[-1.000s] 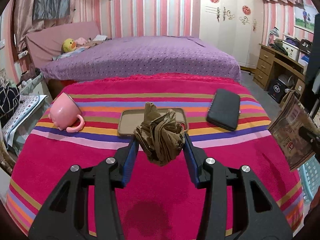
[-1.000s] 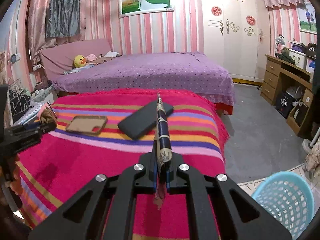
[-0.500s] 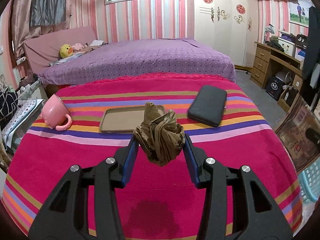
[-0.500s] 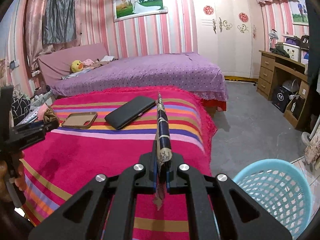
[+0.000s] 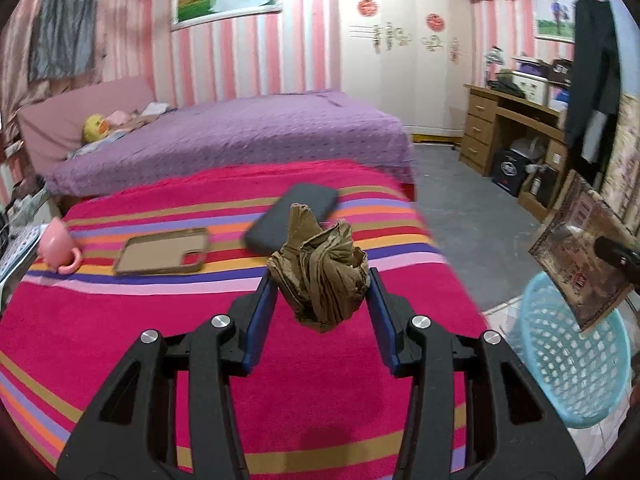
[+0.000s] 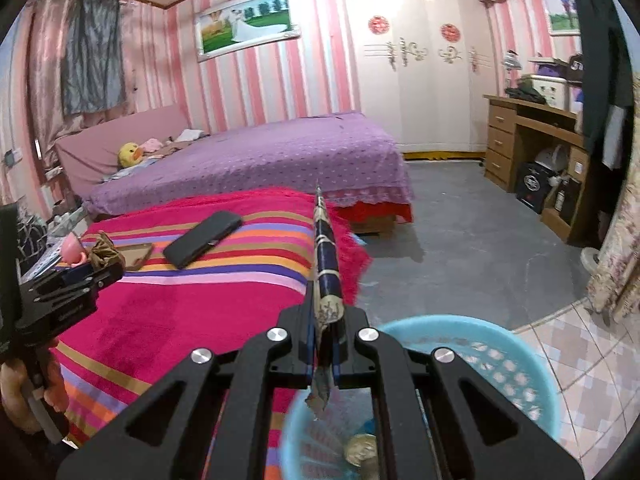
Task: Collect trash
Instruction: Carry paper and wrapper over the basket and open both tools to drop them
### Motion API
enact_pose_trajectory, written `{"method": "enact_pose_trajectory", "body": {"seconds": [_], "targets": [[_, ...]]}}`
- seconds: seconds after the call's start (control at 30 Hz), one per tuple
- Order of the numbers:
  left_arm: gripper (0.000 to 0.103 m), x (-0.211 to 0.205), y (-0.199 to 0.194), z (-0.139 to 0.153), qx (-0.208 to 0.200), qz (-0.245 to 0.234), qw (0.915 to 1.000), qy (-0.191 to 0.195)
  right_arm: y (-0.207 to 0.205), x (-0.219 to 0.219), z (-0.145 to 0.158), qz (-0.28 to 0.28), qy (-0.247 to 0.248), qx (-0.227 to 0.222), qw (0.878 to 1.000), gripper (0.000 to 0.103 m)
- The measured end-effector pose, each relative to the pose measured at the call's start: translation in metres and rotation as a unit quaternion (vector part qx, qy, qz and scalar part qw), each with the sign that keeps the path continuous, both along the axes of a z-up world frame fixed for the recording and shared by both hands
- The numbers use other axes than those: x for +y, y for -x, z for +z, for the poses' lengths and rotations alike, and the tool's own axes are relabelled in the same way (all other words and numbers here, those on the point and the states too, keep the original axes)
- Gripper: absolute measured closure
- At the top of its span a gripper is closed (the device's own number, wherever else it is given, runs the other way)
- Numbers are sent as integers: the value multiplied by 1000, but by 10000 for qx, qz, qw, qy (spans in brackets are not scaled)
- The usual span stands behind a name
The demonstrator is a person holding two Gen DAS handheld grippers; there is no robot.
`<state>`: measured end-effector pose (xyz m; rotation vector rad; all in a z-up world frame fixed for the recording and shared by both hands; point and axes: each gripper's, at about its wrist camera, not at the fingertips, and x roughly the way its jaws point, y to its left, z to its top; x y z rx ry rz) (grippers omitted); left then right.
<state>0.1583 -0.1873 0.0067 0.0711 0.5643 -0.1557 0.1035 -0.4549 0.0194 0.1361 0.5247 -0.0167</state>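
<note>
You're at drop-off: R tongs (image 6: pixel 325 344) pinch wrapper (image 6: pixel 326 264) over basket (image 6: pixel 516 364), L tongs (image 5: pixel 320 300) grip paper wad (image 5: pixel 320 268); release next.

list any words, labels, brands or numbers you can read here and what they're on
None can be read.
Red round signs on the wardrobe: too blurred.
Printed wrapper in the right claw: pattern only, no legible text.
Black box with a round logo under the desk: too small.
Crumpled brown paper in the left claw: no print visible.
</note>
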Motion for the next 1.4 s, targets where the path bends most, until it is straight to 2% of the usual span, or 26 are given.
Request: {"method": "enact_pose_trajectory", "body": {"seconds": [0.27,0.53,0.7,1.07,1.13,1.2,1.23,1.4], "targets": [[58,-80,22,-17,131,-601,9981,42,22,-62,-18,-559,148,305,9979,97],[58,-136,31,-42,368,-952,9948,24,31,-105,-32,-841,-24,473,9953,97],[58,-156,28,-52,503,-1034,9934,45,34,-113,-36,-939,21,491,9944,97],[58,-188,23,-48,551,-1264,9903,187,39,-121,-43,-1045,5,502,9933,97],[56,-192,23,-49,585,-1318,9893,217,39,-120,-43,-1034,20,510,9933,97],[38,-191,24,-52,591,-1318,9893,205,38,-118,-44,-1026,75,530,9933,97],[34,-190,24,-52,580,-1307,9895,195,38,-117,-45,-1017,101,546,9933,97],[25,-177,22,-53,536,-1198,9913,127,35,-113,-49,-964,127,611,9934,97]]}}
